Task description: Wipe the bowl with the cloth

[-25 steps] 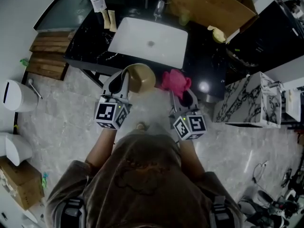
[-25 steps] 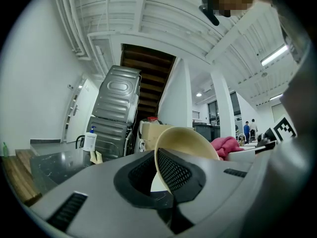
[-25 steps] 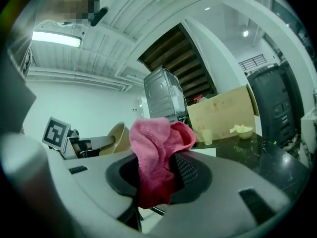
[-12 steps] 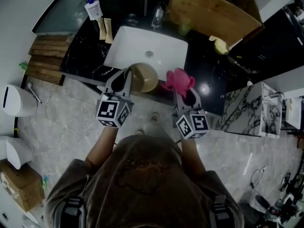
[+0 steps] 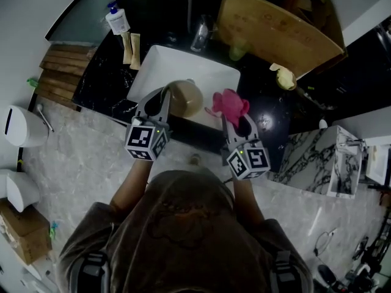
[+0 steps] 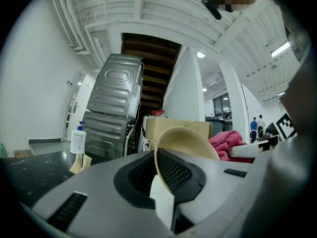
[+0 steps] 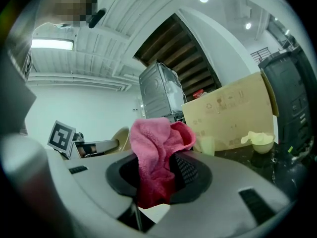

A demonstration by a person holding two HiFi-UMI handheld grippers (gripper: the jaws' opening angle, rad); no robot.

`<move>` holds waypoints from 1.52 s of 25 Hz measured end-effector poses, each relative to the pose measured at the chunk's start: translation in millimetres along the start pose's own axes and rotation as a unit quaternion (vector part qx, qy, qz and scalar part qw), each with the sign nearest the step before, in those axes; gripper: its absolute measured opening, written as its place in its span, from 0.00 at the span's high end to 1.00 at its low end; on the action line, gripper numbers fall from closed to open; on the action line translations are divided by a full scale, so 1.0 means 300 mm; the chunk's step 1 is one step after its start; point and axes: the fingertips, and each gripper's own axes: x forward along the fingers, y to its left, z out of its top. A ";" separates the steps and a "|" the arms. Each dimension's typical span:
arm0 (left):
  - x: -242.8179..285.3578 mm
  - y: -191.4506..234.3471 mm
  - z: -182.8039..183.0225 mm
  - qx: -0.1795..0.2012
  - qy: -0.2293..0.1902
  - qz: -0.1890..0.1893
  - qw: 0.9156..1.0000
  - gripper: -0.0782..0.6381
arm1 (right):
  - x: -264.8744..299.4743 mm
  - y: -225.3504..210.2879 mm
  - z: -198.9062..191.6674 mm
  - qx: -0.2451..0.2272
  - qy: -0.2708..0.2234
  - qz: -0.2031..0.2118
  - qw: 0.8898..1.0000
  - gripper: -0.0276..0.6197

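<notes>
A tan bowl [image 5: 185, 97] hangs on edge over the near part of the white sink [image 5: 183, 69], its rim pinched in my left gripper [image 5: 165, 99]. In the left gripper view the bowl [image 6: 181, 143] stands upright between the shut jaws. A pink cloth [image 5: 230, 104] is bunched in my right gripper [image 5: 237, 119], just right of the bowl and apart from it. In the right gripper view the cloth [image 7: 156, 155] fills the shut jaws, and the bowl [image 7: 120, 138] shows at the left.
A black counter [image 5: 107, 81] surrounds the sink, with a pump bottle [image 5: 116, 18] and a tap [image 5: 200, 29] at the back. A cardboard box [image 5: 278, 26] and a small cup [image 5: 285, 77] sit to the right. A marble block [image 5: 339, 157] stands on the floor at right.
The person has stepped closer to the sink. Both grippers, with bowl and cloth, now hang over the sink's near edge instead of in front of the counter.
</notes>
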 end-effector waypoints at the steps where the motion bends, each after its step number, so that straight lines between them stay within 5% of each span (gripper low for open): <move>1: 0.016 0.001 -0.010 -0.001 0.005 0.004 1.000 0.87 | 0.007 -0.014 -0.001 0.002 0.004 0.004 1.000 0.78; 11: 0.142 0.011 -0.042 0.011 0.033 -0.004 0.999 0.87 | 0.122 -0.108 0.017 0.007 0.015 0.021 1.000 0.78; 29: 0.272 -0.003 -0.103 0.067 0.079 -0.125 0.987 0.87 | 0.400 -0.075 0.078 -0.007 0.020 0.082 0.996 0.78; 38: 0.340 -0.034 -0.114 0.113 0.092 -0.155 0.977 0.87 | 0.508 -0.010 0.147 -0.037 0.018 0.132 0.990 0.78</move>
